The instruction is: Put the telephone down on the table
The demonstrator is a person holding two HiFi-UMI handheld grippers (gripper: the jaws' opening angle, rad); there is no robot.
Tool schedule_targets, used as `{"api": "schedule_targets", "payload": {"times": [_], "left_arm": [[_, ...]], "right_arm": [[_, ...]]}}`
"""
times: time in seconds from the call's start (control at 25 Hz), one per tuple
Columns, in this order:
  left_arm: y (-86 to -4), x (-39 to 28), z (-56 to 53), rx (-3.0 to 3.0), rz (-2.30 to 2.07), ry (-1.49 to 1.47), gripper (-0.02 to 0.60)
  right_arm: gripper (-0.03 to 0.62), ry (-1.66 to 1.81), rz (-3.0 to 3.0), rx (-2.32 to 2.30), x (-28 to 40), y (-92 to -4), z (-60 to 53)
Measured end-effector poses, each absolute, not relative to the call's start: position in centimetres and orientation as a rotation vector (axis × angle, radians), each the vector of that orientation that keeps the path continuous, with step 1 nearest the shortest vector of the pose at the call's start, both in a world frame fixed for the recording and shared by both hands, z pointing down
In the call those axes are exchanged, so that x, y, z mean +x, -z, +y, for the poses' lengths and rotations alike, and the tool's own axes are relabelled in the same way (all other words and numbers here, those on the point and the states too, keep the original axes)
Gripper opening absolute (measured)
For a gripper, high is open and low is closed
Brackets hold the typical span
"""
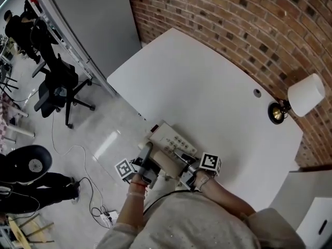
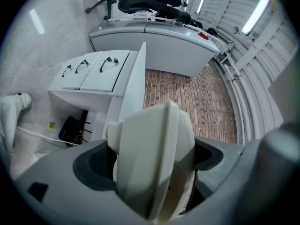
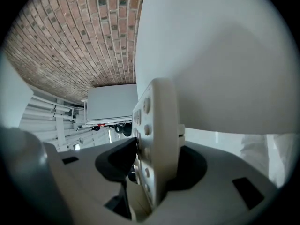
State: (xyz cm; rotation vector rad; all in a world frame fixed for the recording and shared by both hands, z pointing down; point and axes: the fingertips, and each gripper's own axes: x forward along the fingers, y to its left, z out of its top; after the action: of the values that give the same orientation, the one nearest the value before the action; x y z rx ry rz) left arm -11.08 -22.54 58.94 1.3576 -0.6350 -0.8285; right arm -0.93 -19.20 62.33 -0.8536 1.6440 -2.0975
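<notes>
From the head view, the cream telephone (image 1: 171, 141) sits at the near edge of the white table (image 1: 207, 87), its keypad face up, directly ahead of the person and between the two tools. The left gripper (image 1: 148, 157) meets it from the left and the right gripper (image 1: 182, 162) from the right, each marker cube just behind its jaws. Whether the telephone's underside touches the tabletop cannot be told here. A lamp (image 1: 306, 94) with a white shade stands well apart at the table's far right, against the brick wall (image 1: 233, 19), and an office chair (image 1: 58, 90) stands on the floor to the left. In the left gripper view, a rounded cream end of the telephone (image 2: 154, 163) fills the space between the jaws. They are narrowed onto it, with a dark pad pressing on each side, and a white cabinet (image 2: 91, 71) and brick lie beyond. In the right gripper view, the telephone's keypad edge (image 3: 154, 139) stands upright between the jaws, its round buttons facing the left pad. Both pads bear on it, so the gap is only as wide as the body. The white tabletop (image 3: 220, 55) fills the upper right, close beside the telephone.
</notes>
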Motion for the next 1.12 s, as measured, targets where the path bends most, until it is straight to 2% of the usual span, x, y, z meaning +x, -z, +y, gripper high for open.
{"api": "schedule_targets", "payload": {"times": [0.76, 1.12], "left_arm": [[-59.2, -8.6, -31.5, 1.387, -0.592, 0.598, 0.477], [-58.3, -7.3, -32.9, 1.478, -0.532, 0.51, 0.48]], "right_arm": [[0.183, 1.992, 1.49, -1.006, 0.8, -62.1, -26.6], [0.178, 1.866, 1.442, -1.108, 3.7, -61.6, -32.4]]}}
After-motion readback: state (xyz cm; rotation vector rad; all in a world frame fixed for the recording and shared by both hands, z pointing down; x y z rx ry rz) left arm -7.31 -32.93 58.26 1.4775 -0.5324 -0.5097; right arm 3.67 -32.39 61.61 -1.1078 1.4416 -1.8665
